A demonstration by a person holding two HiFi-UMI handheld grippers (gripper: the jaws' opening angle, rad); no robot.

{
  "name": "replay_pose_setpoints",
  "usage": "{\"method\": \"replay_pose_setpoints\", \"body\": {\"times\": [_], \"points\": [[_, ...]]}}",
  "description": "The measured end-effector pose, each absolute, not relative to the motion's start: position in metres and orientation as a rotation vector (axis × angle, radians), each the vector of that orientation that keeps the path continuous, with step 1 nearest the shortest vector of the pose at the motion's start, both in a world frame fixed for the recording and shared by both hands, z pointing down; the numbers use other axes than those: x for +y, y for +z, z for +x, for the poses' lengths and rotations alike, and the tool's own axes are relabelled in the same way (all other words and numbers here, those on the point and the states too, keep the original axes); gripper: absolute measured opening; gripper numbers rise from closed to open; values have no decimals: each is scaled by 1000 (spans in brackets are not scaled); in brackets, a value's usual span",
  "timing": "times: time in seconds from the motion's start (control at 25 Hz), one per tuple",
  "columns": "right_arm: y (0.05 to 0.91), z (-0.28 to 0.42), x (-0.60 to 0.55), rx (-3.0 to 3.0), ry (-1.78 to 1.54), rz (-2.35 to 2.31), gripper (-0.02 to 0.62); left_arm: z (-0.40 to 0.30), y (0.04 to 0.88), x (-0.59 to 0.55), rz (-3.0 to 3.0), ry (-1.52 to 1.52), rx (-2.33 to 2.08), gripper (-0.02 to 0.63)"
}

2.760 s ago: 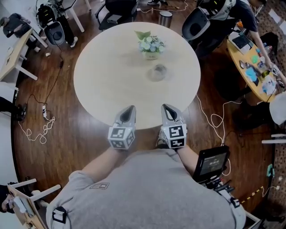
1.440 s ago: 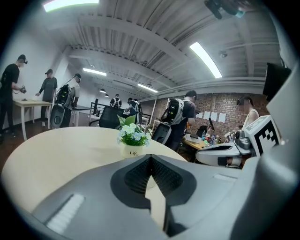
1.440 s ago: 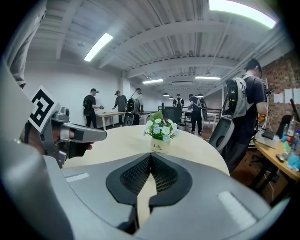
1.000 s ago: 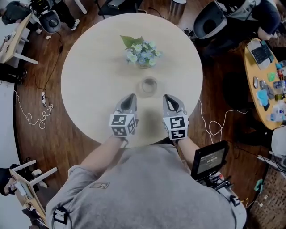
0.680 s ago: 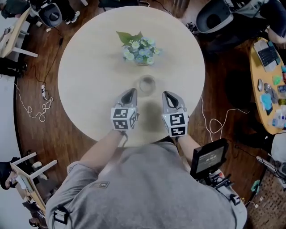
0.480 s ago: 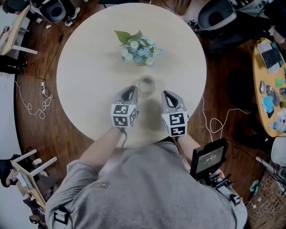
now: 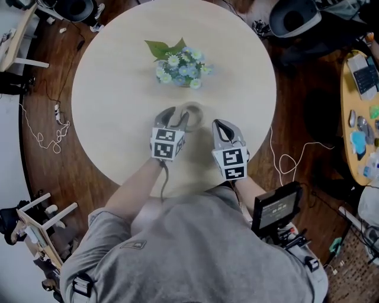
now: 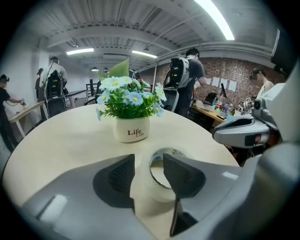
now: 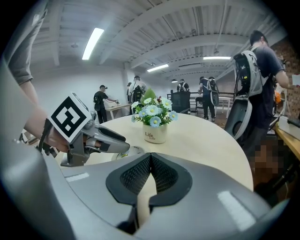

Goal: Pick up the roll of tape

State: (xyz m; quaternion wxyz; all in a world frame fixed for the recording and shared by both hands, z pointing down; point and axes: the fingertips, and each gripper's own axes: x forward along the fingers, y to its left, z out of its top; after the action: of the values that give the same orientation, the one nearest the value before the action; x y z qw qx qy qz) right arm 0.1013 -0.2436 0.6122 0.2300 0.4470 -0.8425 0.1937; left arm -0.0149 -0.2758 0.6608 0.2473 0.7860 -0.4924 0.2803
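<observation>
The roll of clear tape (image 7: 193, 112) lies flat on the round pale table (image 7: 118, 89), just in front of a flower pot. My left gripper (image 7: 176, 118) is at the roll's left side and its jaws are opening. In the left gripper view the roll (image 8: 159, 187) has its near wall between the jaws of that gripper (image 8: 147, 161): one pad stands outside the roll, the other over its hole, and neither presses on it. My right gripper (image 7: 220, 127) hangs to the right of the roll, apart from it. Its pads (image 9: 150, 159) are shut with nothing between them.
A white pot of blue and white flowers (image 7: 177, 66) stands right behind the roll. Office chairs (image 7: 296, 15) stand at the table's far right, a cluttered wooden desk (image 7: 361, 89) further right. Cables (image 7: 50, 133) lie on the floor at left. People stand in the background.
My left gripper has gone forward and down to the tape roll, and its jaws have opened around the roll's wall. The right gripper has come down a little and stays shut.
</observation>
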Motion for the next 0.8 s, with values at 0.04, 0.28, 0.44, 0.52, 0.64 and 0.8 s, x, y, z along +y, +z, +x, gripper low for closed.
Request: {"method": "replay_pose_setpoints", "body": {"times": [0.04,0.28,0.44,0.52,0.64,0.8], "points": [[614,102,-245,-2316,537,1228,14,-14,665,-277,2137,785,-1332,170],[621,103,-254,-2308,555,1223,14,-10,688,-285,2105,899,-1258,173],[625,104,-260,-2301,562,1225,14,-7,700,-288,2085,946,-1219,173],[627,105,-263,-2298,564,1225,14,-6,705,-289,2075,967,-1210,173],[630,106,-267,-2295,568,1223,14,-4,711,-291,2059,990,-1186,172],[631,105,-270,-2294,571,1221,14,-2,714,-292,2054,1013,-1163,169]]}}
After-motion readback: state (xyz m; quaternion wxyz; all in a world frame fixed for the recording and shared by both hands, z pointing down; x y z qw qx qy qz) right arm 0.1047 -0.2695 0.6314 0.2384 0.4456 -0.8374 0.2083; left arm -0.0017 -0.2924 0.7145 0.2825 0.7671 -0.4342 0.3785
